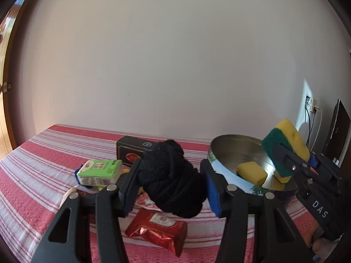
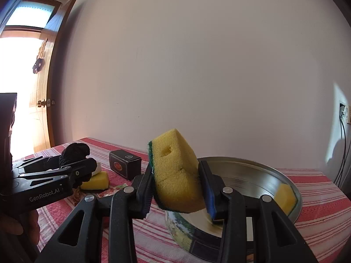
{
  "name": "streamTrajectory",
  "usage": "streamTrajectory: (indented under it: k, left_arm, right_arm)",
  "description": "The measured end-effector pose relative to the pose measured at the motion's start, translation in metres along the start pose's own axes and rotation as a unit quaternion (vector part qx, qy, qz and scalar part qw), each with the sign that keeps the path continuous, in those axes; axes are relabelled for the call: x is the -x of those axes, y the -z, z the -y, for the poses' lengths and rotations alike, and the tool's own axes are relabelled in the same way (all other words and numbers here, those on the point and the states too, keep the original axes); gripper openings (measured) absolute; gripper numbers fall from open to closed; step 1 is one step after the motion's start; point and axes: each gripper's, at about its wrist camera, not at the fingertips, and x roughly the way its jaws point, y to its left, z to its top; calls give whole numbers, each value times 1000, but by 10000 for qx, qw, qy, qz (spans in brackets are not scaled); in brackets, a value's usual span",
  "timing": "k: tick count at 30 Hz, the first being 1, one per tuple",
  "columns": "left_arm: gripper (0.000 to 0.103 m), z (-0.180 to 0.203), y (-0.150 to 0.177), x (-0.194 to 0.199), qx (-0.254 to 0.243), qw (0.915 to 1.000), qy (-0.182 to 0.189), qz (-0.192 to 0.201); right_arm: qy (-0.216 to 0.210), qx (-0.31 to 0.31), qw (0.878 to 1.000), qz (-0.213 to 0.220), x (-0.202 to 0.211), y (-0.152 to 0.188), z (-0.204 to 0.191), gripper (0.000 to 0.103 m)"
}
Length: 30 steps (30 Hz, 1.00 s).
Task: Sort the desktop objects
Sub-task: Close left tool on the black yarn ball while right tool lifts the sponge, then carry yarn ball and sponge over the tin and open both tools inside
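Both grippers are loaded at once over a red-and-white striped tablecloth [image 1: 33,175]. Clamped in the right gripper [image 2: 177,188] is a yellow scouring sponge [image 2: 175,179] with a green abrasive face, squeezed between the two pads and held tilted just above the near rim of a round metal tin [image 2: 263,175]. Over on the other side, the left gripper [image 1: 169,184] is closed on a black knitted bundle [image 1: 173,179], seemingly a hat or rolled socks, lifted clear of the clutter beneath it.

Sorting appears to be under way, with the sponge at the point of delivery: a second yellow sponge [image 1: 252,172] already lies inside the tin, resting against its shiny floor, which suggests the tin is the place for sponges. What the next move likely calls for is bringing the held sponge a little further over the tin's open mouth and parting the pads so that it drops beside its twin instead of catching on the rim. Where the knitted bundle is meant to go cannot be told from these views.

Left on the cloth are a green-and-white tissue packet [image 1: 101,172], a black box with a red emblem [image 1: 129,153], a red foil packet [image 1: 158,230] and, near the left gripper in the right wrist view, another yellow sponge [image 2: 96,182]. No other container is visible.
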Motion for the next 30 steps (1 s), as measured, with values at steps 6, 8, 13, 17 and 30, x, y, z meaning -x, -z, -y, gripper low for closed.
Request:
streamTrajectory:
  k: [6, 8, 13, 17, 30]
  left_arm:
    - [53, 41, -12, -16, -325, 9982, 377, 325]
    - [53, 53, -15, -24, -352, 9977, 451, 362]
    - [54, 86, -15, -48, -583, 9960, 603, 313]
    - [54, 114, -11, -62, -773, 9943, 680, 280]
    - [54, 134, -10, -86, -907, 9933, 707, 149]
  right_arm:
    - [695, -149, 9975, 40, -3, 0, 41, 41]
    - [924, -236, 9954, 34, -5, 0, 56, 41]
    - [1370, -541, 9891, -11, -11, 0, 93, 42]
    - [1627, -684, 9843, -98, -17, 2, 115, 41]
    - [1730, -763, 9803, -570, -41, 19, 150, 42]
